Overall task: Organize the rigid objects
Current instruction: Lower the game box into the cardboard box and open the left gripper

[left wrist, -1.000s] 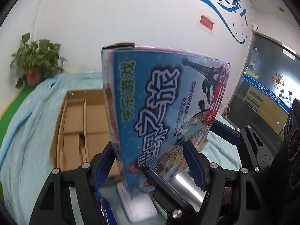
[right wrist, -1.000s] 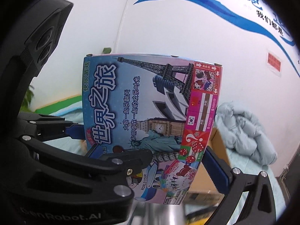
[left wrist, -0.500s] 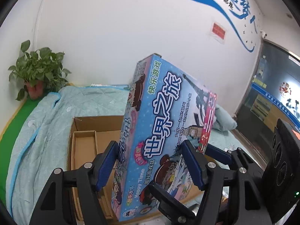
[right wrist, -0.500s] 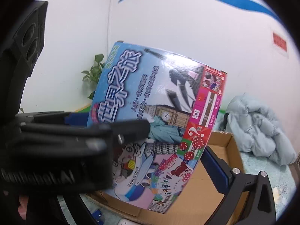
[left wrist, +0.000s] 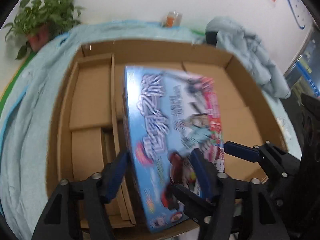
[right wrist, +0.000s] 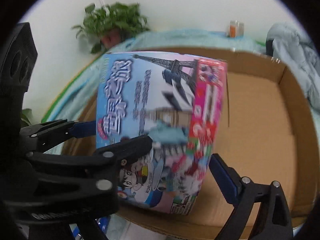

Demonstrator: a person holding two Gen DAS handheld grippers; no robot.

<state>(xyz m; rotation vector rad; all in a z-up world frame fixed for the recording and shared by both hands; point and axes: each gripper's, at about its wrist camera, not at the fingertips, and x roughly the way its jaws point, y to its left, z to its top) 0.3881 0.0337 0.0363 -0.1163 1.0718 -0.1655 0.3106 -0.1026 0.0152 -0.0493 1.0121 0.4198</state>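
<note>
Board-game box (left wrist: 172, 132) hangs tilted over the cardboard carton (left wrist: 236, 108) — long axis running away from both grippers. Left gripper (left wrist: 160, 176) closing across its near-left edge; right gripper (right wrist: 152, 150) closing across its width.

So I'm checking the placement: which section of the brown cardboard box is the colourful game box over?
The wide right-hand section, not the narrow left section past the cardboard divider; the blue-and-pink game box hangs tilted above it.
</note>
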